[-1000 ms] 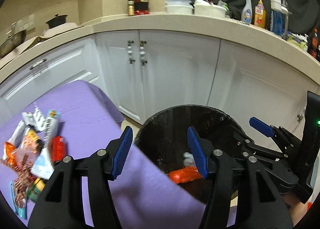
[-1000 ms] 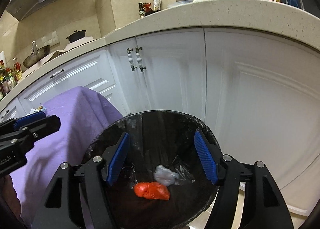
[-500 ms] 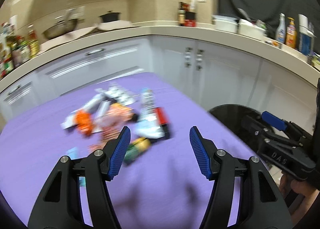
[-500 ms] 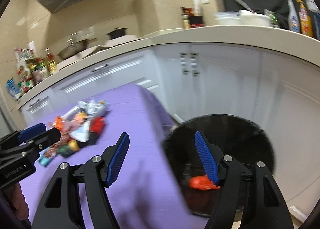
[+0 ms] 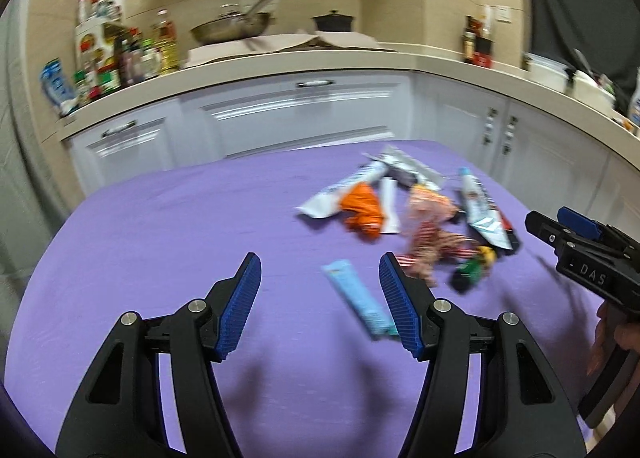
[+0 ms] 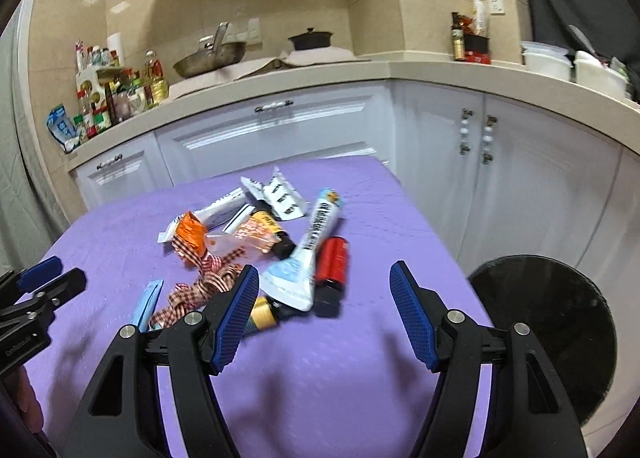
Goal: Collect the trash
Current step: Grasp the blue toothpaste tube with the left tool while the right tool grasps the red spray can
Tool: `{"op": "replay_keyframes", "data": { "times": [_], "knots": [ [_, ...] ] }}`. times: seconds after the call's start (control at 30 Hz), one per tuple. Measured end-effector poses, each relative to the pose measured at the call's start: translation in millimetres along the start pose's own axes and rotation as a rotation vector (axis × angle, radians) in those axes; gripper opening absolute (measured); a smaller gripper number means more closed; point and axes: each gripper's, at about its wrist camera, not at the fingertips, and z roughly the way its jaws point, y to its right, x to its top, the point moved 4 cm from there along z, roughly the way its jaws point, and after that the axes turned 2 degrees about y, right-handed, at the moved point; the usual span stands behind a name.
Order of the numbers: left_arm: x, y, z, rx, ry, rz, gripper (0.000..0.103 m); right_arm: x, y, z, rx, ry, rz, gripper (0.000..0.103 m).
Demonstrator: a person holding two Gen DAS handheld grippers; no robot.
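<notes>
A heap of trash lies on the purple tablecloth point(image 5: 160, 242): an orange wrapper point(image 5: 362, 210), white tubes point(image 6: 308, 254), a red pack point(image 6: 332, 262), a red-checked ribbon point(image 6: 208, 286) and a light blue wrapper point(image 5: 356, 296). My left gripper point(image 5: 320, 298) hovers open above the cloth, the blue wrapper just inside its right finger, untouched. My right gripper point(image 6: 322, 310) is open too, over the cloth's near side, with the heap beyond its left finger point(image 6: 236, 310). Each gripper shows at the edge of the other's view. The black bin point(image 6: 560, 322) stands on the floor at the right.
White kitchen cabinets point(image 5: 304, 114) run behind the table under a beige counter with a pan point(image 5: 232, 28), a pot point(image 6: 310, 38), bottles point(image 6: 120, 94) and white containers point(image 6: 548, 58). A hand point(image 5: 608, 334) holds the right gripper's handle.
Both grippers swung left from above the bin to over the purple table. The trash heap has come into view ahead; the bin now sits at the right edge of the right wrist view.
</notes>
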Motion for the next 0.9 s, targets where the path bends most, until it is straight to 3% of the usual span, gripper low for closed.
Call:
{"op": "replay_keyframes", "data": {
  "times": [0.27, 0.4, 0.57, 0.9],
  "knots": [
    [-2.0, -38.4, 11.7, 0.031, -0.014, -0.052, 0.060, 0.0, 12.5, 24.6, -0.073, -0.066, 0.018, 0.057],
    [-3.9, -36.5, 21.3, 0.017, -0.037, -0.061, 0.060, 1.7, 20.5, 31.6, -0.106, -0.089, 0.009, 0.054],
    [-5.2, -30.6, 25.9, -0.006, -0.042, -0.062, 0.060, 2.0, 22.8, 44.4, -0.093, -0.135, -0.010, 0.042],
    [-9.5, -24.1, 33.9, -0.024, -0.079, -0.088, 0.060, -0.4, 18.5, 62.8, -0.043, -0.213, -0.030, 0.037]
  ]
}}
